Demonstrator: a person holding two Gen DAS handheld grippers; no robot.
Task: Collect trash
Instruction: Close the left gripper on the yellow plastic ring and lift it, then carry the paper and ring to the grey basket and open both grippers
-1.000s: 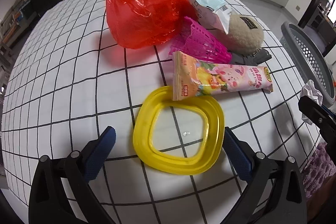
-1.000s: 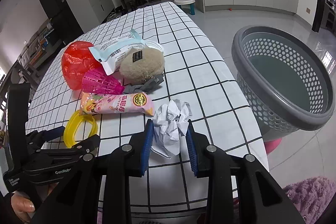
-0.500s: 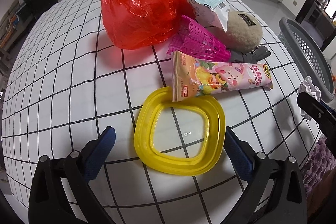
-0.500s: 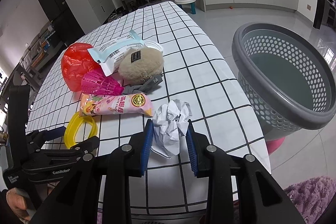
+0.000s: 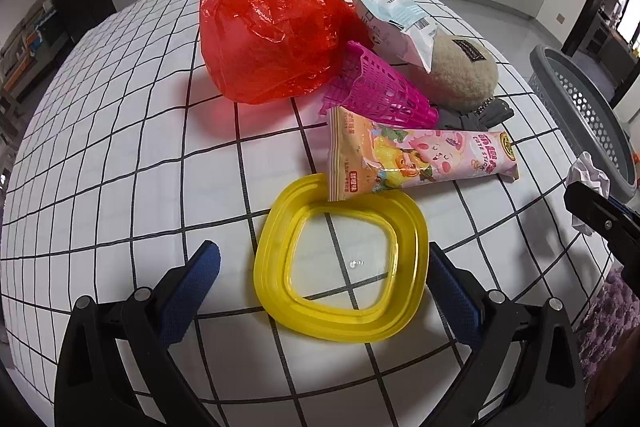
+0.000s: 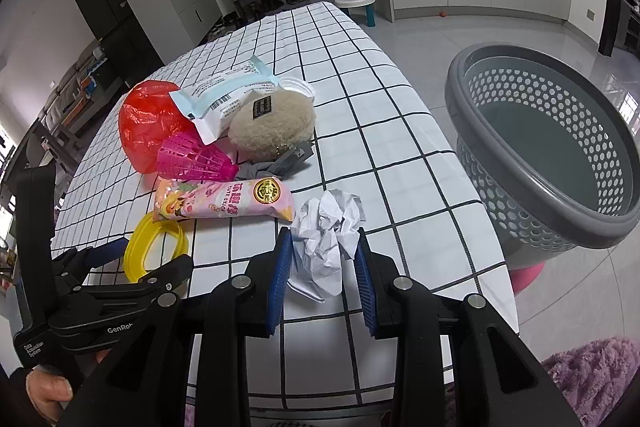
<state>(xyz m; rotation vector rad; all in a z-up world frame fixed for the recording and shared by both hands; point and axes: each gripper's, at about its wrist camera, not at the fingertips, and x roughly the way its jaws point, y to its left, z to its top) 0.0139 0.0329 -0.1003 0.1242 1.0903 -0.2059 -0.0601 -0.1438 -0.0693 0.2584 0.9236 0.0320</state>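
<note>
Here the right gripper (image 6: 322, 263), clenched on the crumpled paper ball (image 6: 326, 243), should keep firm pressure until above the grey perforated basket (image 6: 560, 163); left gripper (image 5: 320, 267) gapes released over the yellow lid (image 5: 342, 259)

A crumpled white paper ball (image 6: 326, 227) sits low in the frame's centre, pinched between blue pads. The empty grey perforated basket (image 6: 516, 131), tilted, stands on the floor at the right.
</note>
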